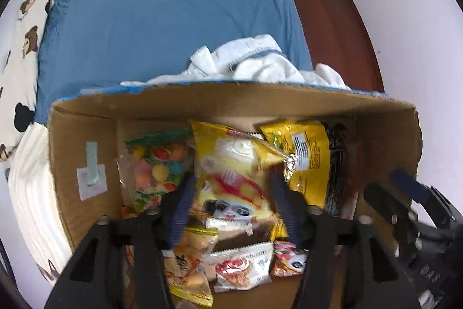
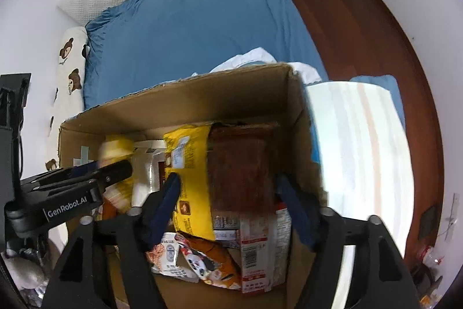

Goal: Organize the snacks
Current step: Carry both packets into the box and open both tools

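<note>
An open cardboard box (image 1: 86,118) (image 2: 202,103) holds many snack packs. In the left wrist view my left gripper (image 1: 230,186) has its fingers on either side of a yellow chip bag (image 1: 231,164); contact is unclear. A bag of coloured candies (image 1: 156,167) stands to its left and another yellow bag (image 1: 306,152) to its right. Small packets (image 1: 243,265) lie below. In the right wrist view my right gripper (image 2: 228,187) is open around a dark red-brown pack (image 2: 243,164), beside a yellow bag (image 2: 188,170). The left gripper shows in the right wrist view (image 2: 86,181).
The box sits on a bed with a blue sheet (image 1: 173,19) and a crumpled white cloth (image 1: 254,62) behind it. A bear-print pillow (image 1: 26,34) lies left. A white striped surface (image 2: 356,164) is right of the box, over dark wood floor (image 2: 390,34).
</note>
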`<state>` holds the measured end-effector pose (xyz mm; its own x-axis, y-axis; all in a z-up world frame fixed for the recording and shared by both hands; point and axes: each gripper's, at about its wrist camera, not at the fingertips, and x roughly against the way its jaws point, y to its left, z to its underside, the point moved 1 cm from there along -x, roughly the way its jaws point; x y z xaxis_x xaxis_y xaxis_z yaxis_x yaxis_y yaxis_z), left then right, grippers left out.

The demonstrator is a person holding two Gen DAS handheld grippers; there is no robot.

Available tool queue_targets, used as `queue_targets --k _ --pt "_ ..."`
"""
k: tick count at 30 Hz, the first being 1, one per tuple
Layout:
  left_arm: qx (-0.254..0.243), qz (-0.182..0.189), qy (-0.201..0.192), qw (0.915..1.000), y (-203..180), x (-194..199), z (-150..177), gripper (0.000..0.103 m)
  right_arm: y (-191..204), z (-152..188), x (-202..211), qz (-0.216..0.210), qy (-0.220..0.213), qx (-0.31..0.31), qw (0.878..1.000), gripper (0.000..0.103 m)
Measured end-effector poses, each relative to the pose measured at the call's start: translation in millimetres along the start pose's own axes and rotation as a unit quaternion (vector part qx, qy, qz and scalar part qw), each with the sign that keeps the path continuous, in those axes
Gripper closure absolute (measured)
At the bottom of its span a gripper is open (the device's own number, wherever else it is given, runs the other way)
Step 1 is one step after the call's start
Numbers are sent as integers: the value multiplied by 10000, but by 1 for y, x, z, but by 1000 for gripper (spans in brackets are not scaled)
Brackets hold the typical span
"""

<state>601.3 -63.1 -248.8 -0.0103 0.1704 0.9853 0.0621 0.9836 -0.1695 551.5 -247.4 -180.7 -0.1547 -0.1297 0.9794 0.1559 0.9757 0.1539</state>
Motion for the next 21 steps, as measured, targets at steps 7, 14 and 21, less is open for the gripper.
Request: queue_targets --k 7,14,21 --pt "8 -122 -178 9998 7 4 3 12 12 4 -7 159 26 180 9997 7" --pt "-18 -51 -285 9996 9 17 25 11 17 18 4 326 -69 283 9990 4" --pt "18 -96 -734 9973 15 38 54 11 14 36 24 443 -236 375 9980 3"
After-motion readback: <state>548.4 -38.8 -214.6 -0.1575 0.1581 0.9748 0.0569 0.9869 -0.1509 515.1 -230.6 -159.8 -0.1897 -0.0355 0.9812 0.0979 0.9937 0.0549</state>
